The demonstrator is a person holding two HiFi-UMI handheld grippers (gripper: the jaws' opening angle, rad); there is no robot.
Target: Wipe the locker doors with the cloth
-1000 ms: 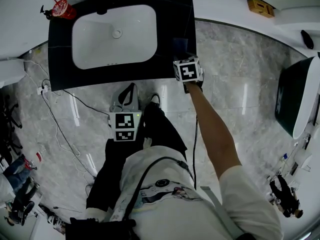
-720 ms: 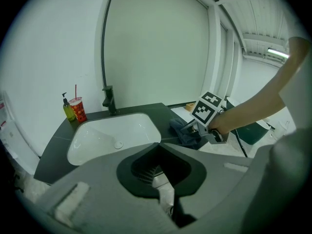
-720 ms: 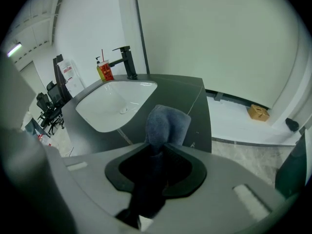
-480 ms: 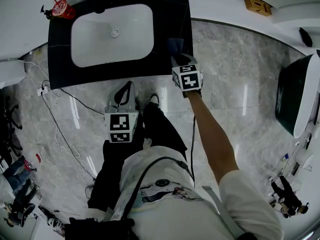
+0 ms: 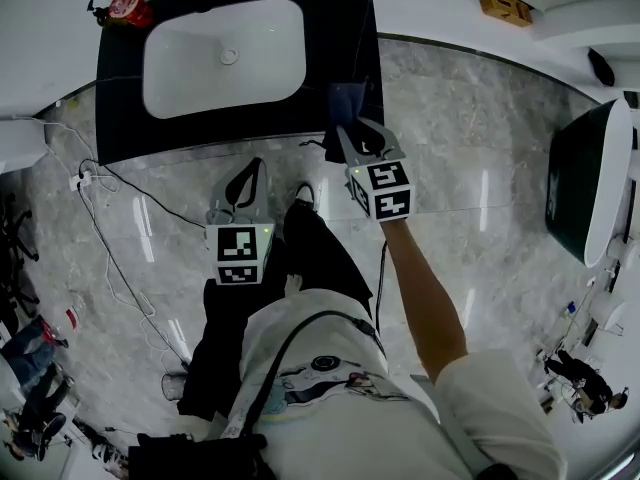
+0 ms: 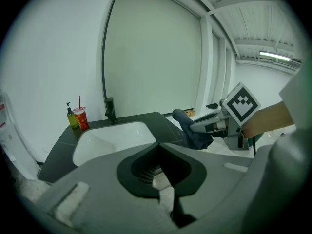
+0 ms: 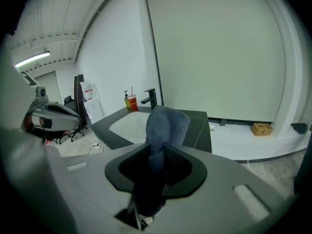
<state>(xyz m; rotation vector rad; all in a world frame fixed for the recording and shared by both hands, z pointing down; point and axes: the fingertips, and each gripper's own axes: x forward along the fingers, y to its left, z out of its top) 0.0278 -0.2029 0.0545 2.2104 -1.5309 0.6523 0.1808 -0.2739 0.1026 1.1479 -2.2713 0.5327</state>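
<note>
cloth (image 7: 163, 126): soft blue-grey fabric, matt, faintly fuzzy
counter (image 5: 340, 28): black, smooth, dull sheen
basin (image 5: 200, 68): white, smooth, ceramic by the look
floor (image 5: 470, 118): grey veined stone look, polished, streaked with reflected light
tap (image 7: 151, 97): black, matt
cup (image 5: 128, 8): red, slightly glossy
right gripper (image 5: 352, 138): grey matt plastic shell
left gripper (image 5: 250, 168): same grey matt plastic

sink (image 5: 222, 58): white, sunk in black tabletop (image 5: 340, 48)
red cup (image 5: 128, 6): tabletop's far left corner
faucet (image 6: 110, 111): tabletop's far edge
</note>
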